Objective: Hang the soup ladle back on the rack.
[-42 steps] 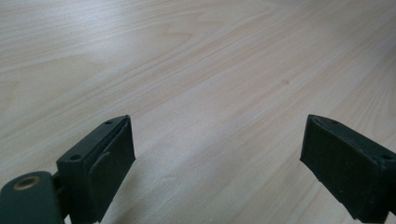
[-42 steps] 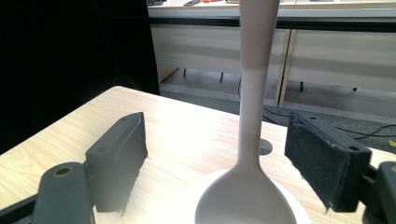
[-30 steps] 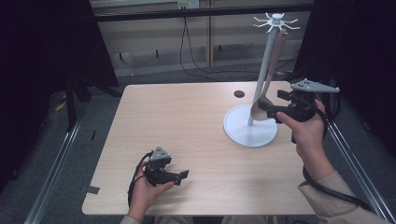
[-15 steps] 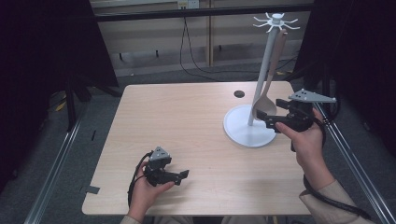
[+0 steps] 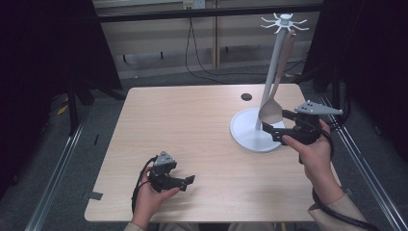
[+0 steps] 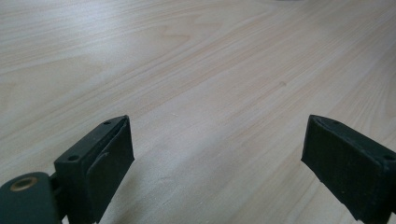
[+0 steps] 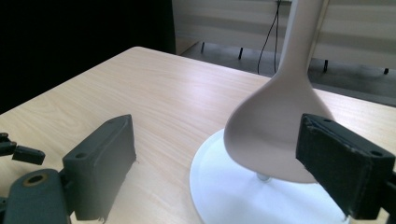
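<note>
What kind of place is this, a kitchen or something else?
Probably a lab or workshop recording bench, not a kitchen: a bare wooden table, dark curtains around it, and loose cables on the floor behind.

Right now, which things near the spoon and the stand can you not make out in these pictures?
- Spoon top: in the high view, too small to tell how it hangs on the stand.
- Stand pole foot: in the right gripper view, the spoon bowl hides it.
- Stand base: cut off by the bottom edge there.
- Right gripper: in the high view, whether a jaw touches the spoon is unclear.
</note>
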Demonstrator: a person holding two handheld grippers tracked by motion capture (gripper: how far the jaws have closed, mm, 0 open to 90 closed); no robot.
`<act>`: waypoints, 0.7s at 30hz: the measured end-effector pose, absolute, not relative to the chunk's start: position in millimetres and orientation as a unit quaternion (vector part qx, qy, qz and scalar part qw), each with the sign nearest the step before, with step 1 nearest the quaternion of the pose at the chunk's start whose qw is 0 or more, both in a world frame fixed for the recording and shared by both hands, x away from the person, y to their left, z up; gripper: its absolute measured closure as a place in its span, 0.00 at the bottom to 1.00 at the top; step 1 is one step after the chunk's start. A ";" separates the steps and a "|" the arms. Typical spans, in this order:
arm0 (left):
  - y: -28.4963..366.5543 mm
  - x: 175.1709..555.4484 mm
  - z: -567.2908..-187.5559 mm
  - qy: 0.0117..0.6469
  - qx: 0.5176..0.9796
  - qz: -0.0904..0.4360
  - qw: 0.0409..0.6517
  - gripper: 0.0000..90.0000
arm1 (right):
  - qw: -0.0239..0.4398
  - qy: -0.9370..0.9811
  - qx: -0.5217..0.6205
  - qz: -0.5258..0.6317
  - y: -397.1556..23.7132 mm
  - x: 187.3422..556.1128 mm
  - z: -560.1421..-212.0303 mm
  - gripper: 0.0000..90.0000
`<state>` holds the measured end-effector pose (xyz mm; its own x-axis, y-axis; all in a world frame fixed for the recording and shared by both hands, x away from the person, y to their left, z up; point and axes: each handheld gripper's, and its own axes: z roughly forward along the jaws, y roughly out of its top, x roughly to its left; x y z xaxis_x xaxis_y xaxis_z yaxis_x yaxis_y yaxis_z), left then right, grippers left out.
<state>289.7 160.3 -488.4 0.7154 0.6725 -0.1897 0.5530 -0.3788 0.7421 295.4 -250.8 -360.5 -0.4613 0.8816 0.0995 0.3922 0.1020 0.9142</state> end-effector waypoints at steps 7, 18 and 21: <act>160.1 289.5 -488.3 0.372 0.825 0.072 0.419 0.08 | 0.242 0.705 0.455 0.488 -250.1 289.5 -369.2 0.12; 159.8 289.3 -488.2 0.371 0.823 0.069 0.425 0.07 | 0.229 0.708 0.453 0.491 -249.1 277.8 -389.1 0.11; 159.8 289.3 -487.8 0.372 0.822 0.067 0.427 0.07 | 0.226 0.712 0.452 0.487 -248.1 274.6 -396.4 0.11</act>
<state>289.3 159.8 -487.8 0.7146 0.6683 -0.2064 0.5532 -0.3594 0.7516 274.6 -248.1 -396.4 -0.4894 0.8639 0.1192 0.4238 0.1161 0.8983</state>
